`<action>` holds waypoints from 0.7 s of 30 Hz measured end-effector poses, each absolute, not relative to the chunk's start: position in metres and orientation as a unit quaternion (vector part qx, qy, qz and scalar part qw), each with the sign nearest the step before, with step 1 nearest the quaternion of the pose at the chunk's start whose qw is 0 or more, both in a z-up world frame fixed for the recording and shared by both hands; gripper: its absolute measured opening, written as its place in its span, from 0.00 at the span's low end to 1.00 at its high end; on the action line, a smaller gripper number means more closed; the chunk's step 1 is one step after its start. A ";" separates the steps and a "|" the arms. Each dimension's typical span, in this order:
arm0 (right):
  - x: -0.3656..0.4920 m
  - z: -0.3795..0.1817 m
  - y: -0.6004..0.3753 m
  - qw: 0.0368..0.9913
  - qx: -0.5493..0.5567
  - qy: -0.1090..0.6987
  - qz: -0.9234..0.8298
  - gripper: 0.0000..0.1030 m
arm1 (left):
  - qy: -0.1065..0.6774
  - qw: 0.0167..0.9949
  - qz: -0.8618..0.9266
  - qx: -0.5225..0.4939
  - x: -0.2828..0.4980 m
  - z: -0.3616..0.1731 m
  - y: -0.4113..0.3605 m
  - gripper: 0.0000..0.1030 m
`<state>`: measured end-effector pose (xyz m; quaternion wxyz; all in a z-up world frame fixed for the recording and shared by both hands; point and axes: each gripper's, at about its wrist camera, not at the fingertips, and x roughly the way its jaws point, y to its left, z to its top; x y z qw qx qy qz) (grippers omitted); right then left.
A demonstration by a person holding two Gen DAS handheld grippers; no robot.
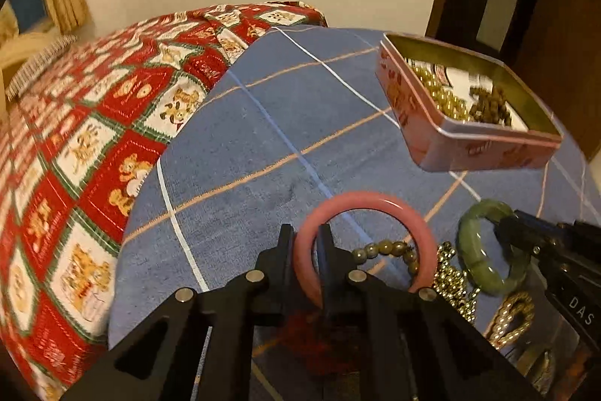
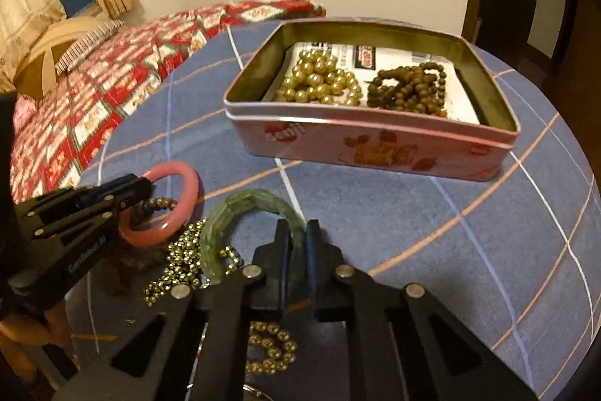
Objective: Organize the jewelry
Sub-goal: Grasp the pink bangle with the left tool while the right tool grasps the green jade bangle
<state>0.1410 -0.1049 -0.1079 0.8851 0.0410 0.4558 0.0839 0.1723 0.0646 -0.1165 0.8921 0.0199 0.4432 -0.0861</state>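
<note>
Nearest my left lens, the left gripper (image 1: 306, 243) is clenched on the rim of the pink bangle (image 1: 362, 205): 1 finger inside the ring, 1 outside. Nearest my right lens, the right gripper (image 2: 298, 243) grasps the green bangle (image 2: 255, 200) the same way, its band pinched between the 2 fingers.

I log the setting from big to small. Blue checked cloth (image 2: 432, 213) covers the table; a red patchwork spread (image 1: 75, 145) lies beyond its left edge. On the cloth, past both bangles, sits an open pink tin (image 2: 375, 145) lined with printed paper. It holds 2 heaps: pale gold pearls (image 2: 319, 81) on the left, dark brown beads (image 2: 409, 89) on the right.

Both bangles lie on the cloth close to me, pink to the left of green, just apart. Between and under them trails a gold bead chain (image 2: 180, 258). A short string of olive beads (image 1: 387, 248) crosses the pink ring's opening. More gold beads (image 2: 270, 348) show below the right gripper.
</note>
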 end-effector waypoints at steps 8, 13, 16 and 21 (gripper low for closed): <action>0.122 -0.078 -0.130 0.903 0.098 0.410 0.078 0.11 | 0.369 0.921 -0.104 -0.069 0.147 -0.083 0.082 0.10; 0.111 -0.064 -0.142 0.914 0.126 0.381 0.066 0.11 | 0.330 0.933 -0.122 -0.080 0.128 -0.060 0.076 0.05; 0.107 -0.060 -0.144 0.916 0.131 0.373 0.060 0.11 | 0.322 0.937 -0.121 -0.058 0.125 -0.055 0.071 0.05; 0.103 -0.059 -0.142 0.916 0.132 0.375 0.062 0.11 | 0.348 0.932 -0.097 -0.039 0.130 -0.068 0.075 0.06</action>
